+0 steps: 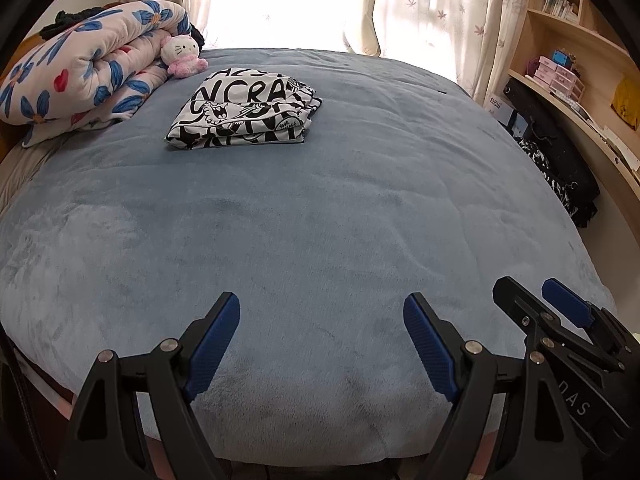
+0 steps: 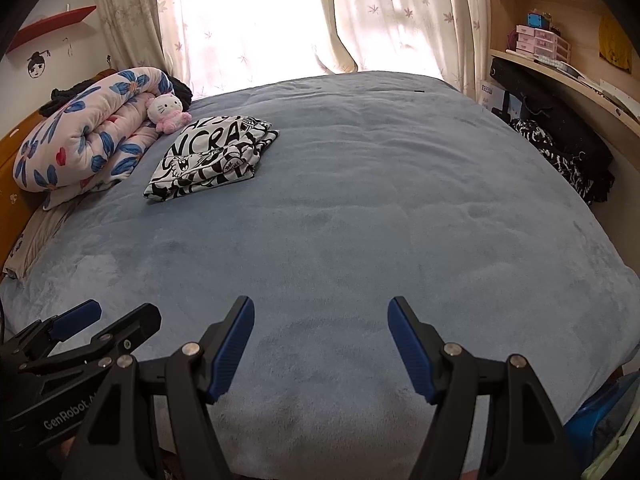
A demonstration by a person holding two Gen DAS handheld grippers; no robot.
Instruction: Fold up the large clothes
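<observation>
A black-and-white printed garment (image 1: pixel 244 112) (image 2: pixel 212 158) lies folded into a flat packet on the far left part of the blue bed cover (image 1: pixel 320 220) (image 2: pixel 360 220). My left gripper (image 1: pixel 322 306) hangs open over the near edge of the bed, nothing between its blue pads. My right gripper (image 2: pixel 321 310) is open beside it, equally empty; in the left wrist view it shows at the lower right (image 1: pixel 532 292). The left gripper appears at the lower left of the right wrist view (image 2: pixel 120 314). Both are far from the garment.
A rolled floral quilt (image 1: pixel 84 68) (image 2: pixel 88 128) with a white and pink plush cat (image 1: pixel 182 54) (image 2: pixel 166 112) sits at the bed's far left. Curved wooden shelves (image 1: pixel 580 92) (image 2: pixel 560 76) and dark bags (image 1: pixel 556 152) stand along the right. Curtains (image 1: pixel 420 8) hang behind.
</observation>
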